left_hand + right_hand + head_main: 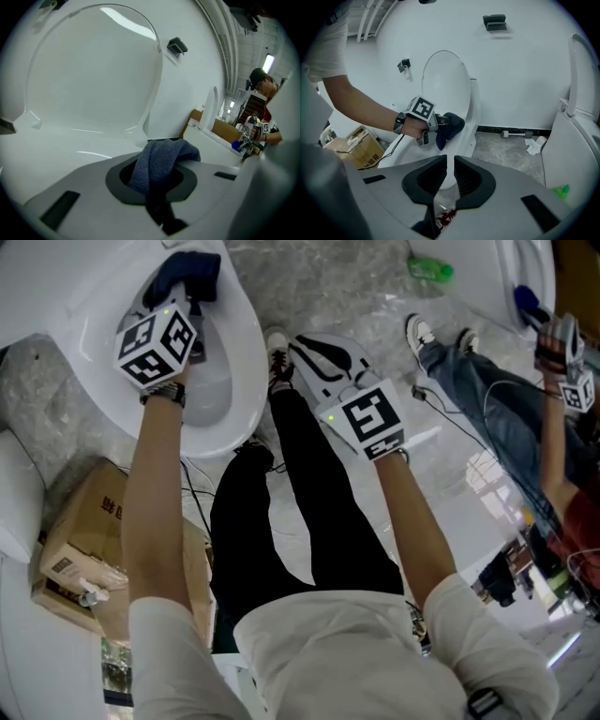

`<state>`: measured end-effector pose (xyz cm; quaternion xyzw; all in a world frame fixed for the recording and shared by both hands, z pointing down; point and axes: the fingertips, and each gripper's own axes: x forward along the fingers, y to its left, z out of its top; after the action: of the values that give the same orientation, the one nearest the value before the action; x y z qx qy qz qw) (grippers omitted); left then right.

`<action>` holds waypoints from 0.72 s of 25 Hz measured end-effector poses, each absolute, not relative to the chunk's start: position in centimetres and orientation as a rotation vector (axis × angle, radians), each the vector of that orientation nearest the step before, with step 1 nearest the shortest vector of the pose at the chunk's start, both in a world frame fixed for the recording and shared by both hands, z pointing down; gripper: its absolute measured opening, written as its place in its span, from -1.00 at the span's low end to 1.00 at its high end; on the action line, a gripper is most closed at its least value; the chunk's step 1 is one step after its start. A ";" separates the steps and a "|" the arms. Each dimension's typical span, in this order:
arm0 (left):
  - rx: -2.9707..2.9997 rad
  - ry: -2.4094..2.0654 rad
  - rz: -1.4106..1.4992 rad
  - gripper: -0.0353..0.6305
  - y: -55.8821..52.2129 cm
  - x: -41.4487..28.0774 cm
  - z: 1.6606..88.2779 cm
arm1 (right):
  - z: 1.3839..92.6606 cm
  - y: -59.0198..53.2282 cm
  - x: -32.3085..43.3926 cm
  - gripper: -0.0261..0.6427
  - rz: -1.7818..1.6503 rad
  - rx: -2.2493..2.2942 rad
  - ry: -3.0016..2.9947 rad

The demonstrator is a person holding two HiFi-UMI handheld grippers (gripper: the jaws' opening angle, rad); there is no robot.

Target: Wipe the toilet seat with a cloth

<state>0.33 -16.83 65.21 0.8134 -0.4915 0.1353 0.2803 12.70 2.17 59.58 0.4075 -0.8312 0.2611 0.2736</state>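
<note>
1. Jaws of your left gripper [157,180] are clamped on the dark blue cloth [161,157], which bunches up out of them and folds over to the right.
2. Your right gripper [449,176] has its jaws almost together, with a thin gap between the pads and nothing in it.
3. You hold the cloth at the far end of the seat [251,352], close to the foot of the raised lid [445,84]. In the right gripper view it hangs against the seat's rim. No view shows whether it presses on the seat.
4. In the left gripper view the lid fills the picture behind the cloth.
5. Your left arm reaches out over the bowl. In the head view the marker cube sits above the bowl's opening.
6. Your right gripper is off the toilet, held over your black trousers [281,512] and pointing towards the bowl from its right side.
7. Beside the toilet, on your left, stands a cardboard box [89,521].
8. The floor [319,287] is grey and mottled. A crumpled white paper [533,146] lies on it near the wall.
9. To your right stands a second toilet [576,140], with a green bottle [429,270] on the floor near it.
10. Another person [506,409] in jeans stands at the right edge of the head view, holding up a marked gripper.
</note>
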 end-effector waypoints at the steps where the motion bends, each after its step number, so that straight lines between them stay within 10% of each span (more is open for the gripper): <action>1: 2.203 -1.303 0.393 -0.82 -16.2 0.9 65.3 | 59.6 2.2 12.7 -0.72 0.706 1.103 -2.237; 18: 2.206 -1.098 0.439 -0.82 -7.3 4.7 66.5 | 60.2 5.0 13.4 -0.72 0.758 1.196 -2.188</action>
<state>4.66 -7.31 66.53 0.8367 -0.4166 0.1667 0.3139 13.42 5.02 60.19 0.4426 -0.8096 0.2805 0.2646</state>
